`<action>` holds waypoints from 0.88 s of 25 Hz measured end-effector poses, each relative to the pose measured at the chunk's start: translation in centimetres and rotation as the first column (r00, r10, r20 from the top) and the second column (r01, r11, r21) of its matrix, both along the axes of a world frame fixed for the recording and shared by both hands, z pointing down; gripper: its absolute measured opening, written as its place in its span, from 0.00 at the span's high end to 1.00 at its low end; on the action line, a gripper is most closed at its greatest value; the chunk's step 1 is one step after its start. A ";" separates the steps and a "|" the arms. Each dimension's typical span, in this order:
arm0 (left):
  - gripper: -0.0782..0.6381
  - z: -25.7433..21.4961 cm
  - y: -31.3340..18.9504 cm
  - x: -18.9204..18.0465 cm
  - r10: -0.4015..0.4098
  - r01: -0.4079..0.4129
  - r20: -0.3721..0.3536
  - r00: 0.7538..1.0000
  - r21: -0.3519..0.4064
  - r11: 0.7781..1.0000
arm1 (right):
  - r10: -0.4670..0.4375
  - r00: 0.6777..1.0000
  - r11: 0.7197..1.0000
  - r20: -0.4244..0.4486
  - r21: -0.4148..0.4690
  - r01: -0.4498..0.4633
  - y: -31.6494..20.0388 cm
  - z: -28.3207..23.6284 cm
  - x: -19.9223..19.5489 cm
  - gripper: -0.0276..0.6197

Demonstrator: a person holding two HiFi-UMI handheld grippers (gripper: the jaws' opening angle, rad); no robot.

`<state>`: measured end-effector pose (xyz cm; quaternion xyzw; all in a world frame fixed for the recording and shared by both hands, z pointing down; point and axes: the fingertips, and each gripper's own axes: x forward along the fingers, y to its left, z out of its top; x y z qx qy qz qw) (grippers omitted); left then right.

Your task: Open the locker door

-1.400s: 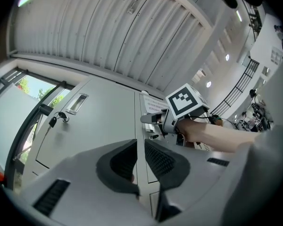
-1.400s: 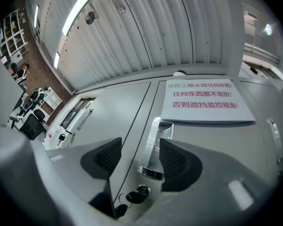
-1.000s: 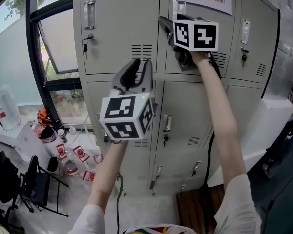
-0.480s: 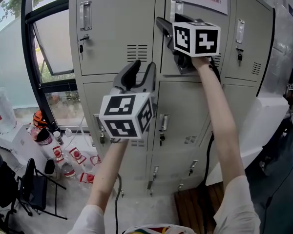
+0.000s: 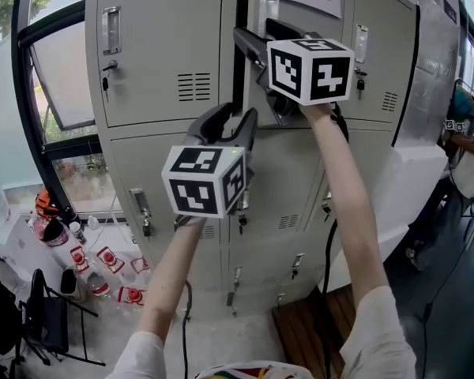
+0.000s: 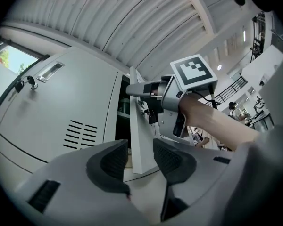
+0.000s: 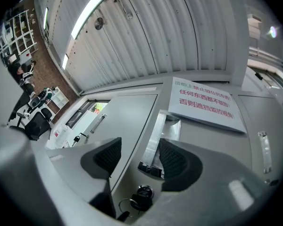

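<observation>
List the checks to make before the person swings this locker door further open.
1. Locker door off its latch: ok, dark gap beside it.
2. Left gripper around the door's edge: ok; its jaws have just been opening and straddle the edge without pressing it.
3. Right gripper at the handle: ok, jaws apart.
4. Key in lock: ok.
5. Room for the door's swing: cannot tell.

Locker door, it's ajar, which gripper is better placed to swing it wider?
Probably left. The left gripper has just been opening its jaws, and the door's free edge stands between them, ready to be gripped and pulled. The right gripper only straddles the handle, jaws apart.
</observation>
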<state>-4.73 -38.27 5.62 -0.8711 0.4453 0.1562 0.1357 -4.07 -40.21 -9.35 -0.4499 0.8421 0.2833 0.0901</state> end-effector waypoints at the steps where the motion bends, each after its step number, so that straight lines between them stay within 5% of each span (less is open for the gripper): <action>1: 0.67 0.1 -0.1 0.4 0.012 -0.012 0.002 1.000 -0.010 1.000 | 0.004 1.000 1.000 -0.005 0.005 -0.004 0.3 0.0 0.2 0.58; 22: 0.74 0.7 0.6 3.9 0.143 -0.144 -0.032 0.989 -0.040 0.989 | 0.048 0.999 0.996 -0.019 0.079 -0.046 4.8 2.1 5.3 0.57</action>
